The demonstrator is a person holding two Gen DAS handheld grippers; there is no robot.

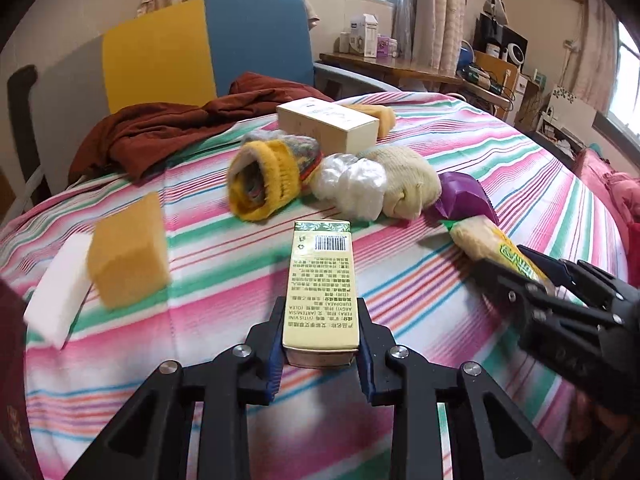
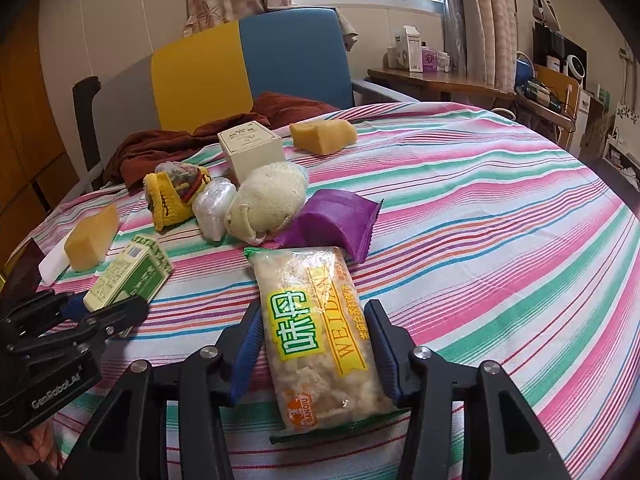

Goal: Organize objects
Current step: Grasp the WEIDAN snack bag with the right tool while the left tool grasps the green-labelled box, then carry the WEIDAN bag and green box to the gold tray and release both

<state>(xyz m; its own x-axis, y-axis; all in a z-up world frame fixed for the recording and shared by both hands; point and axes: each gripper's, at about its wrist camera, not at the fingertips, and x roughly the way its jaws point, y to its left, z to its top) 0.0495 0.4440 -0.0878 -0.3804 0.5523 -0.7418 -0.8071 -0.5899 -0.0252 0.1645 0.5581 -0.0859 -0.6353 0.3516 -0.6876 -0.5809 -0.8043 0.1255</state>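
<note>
At the far left of the striped bedsheet a white foam block lies touching a yellow sponge, which looks blurred in the left wrist view. Just right of them the left gripper is clenched on the near end of a slim green-and-cream carton, its blue-padded fingers pressed against both long sides, the carton pointing away toward the pile; from the right wrist view the same carton appears tilted, its far end raised above the sheet. Behind it, in the middle of the bed, sit a yellow knitted slipper, a crumpled clear plastic wad and a cream sock bundle, side by side and touching. A cream box stands behind these, with a dark red garment heaped to its left against the blue and yellow headboard, and a second yellow sponge just to its right. Farther right a purple wrapper lies beside the sock bundle. The right gripper grasps a clear snack packet with green and yellow lettering, fingers against both its long edges; the packet's far end reaches the purple wrapper.
</note>
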